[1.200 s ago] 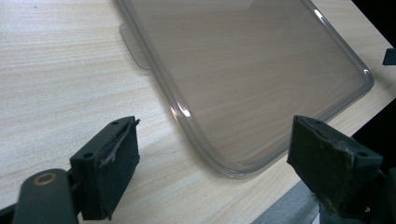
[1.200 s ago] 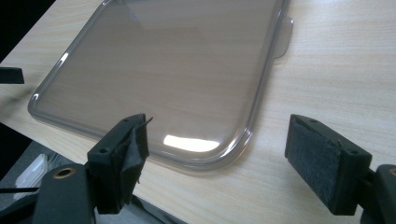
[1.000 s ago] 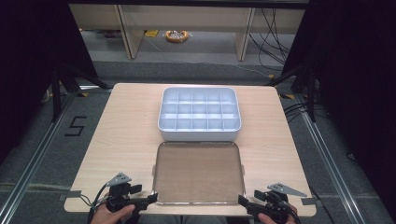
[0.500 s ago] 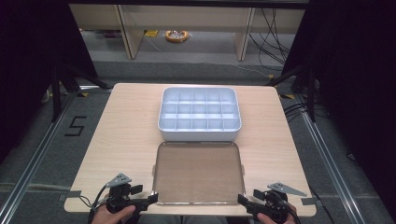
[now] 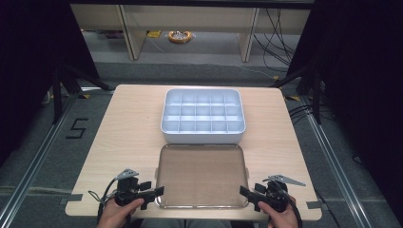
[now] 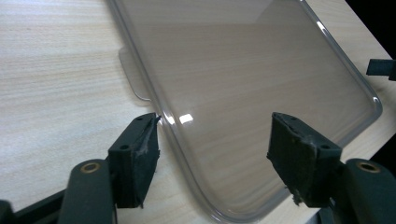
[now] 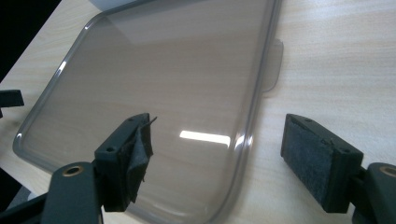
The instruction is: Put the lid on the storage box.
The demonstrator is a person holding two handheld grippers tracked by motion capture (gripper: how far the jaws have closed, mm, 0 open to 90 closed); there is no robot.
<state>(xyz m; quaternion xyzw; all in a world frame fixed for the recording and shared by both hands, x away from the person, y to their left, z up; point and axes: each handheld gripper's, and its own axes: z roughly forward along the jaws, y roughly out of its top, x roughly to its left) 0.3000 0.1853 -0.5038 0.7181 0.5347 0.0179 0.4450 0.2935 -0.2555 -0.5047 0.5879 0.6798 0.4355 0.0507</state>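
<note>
A smoky clear lid (image 5: 202,173) lies flat on the wooden table (image 5: 128,128), just in front of a white compartment box (image 5: 203,135). My left gripper (image 5: 154,190) is at the lid's front left corner. Its jaws have just been closing and still stand apart, with the lid's rim (image 6: 187,154) between them in the left gripper view (image 6: 215,119). My right gripper (image 5: 249,191) is at the front right corner. Its jaws have closed a little and straddle the rim (image 7: 243,144) in the right gripper view (image 7: 218,119). Neither gripper's pads press on the lid.
The box's compartments look empty. A small tab (image 6: 133,79) sticks out of each long side of the lid (image 7: 273,65). The table's front edge is right beneath both hands. Dark floor, cables and shelving surround the table.
The left gripper's jaws have narrowed around the lid's corner. The right gripper has edged in toward the lid. Lid and box have not moved.
</note>
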